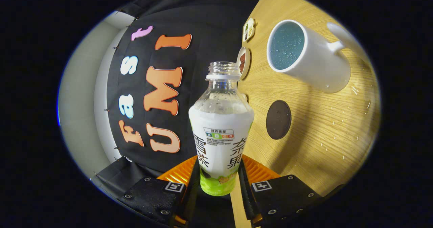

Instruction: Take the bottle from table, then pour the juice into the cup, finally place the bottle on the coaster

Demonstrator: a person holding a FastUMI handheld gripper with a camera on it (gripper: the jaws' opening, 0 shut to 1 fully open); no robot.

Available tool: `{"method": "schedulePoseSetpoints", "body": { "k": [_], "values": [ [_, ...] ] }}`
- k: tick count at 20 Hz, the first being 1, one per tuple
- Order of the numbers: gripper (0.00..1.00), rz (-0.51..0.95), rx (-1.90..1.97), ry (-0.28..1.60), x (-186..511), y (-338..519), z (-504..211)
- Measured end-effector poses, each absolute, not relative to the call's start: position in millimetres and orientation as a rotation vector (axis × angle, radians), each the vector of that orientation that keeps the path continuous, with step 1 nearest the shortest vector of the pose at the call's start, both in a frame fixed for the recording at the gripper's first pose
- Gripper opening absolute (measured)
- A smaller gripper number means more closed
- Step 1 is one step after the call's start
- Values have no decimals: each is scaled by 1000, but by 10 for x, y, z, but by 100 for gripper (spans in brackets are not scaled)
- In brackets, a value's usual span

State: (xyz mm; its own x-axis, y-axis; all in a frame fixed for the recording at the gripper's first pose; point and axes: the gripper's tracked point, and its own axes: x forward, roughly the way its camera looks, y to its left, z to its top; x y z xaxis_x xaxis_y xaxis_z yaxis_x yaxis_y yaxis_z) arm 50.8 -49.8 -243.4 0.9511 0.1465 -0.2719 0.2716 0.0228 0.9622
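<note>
Holding the bottle (221, 133) clamped in our hand-held gripper (218, 182), we judge the taking done; pouring into the cup (306, 53) and setting it on the coaster (278, 119) remain.

Light wood-grain tabletop (314, 126) under warm light, meeting the black cloth booth wall (203, 28); pale grey wall panel (81, 96) beyond it.

gripper (218, 182) clamping bottle (220, 133), cup (309, 57) beyond

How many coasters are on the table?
3: a dark round coaster just beside the bottle held in the gripper, and two patterned coasters beyond it, near the mug.
</note>
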Motion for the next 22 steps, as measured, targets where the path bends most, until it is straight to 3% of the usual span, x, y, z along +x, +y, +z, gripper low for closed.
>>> {"method": "schedulePoseSetpoints", "body": {
  "k": [22],
  "values": [
    [58, -134, 1787, 251, 564, -769, -2189]
  ]
}}
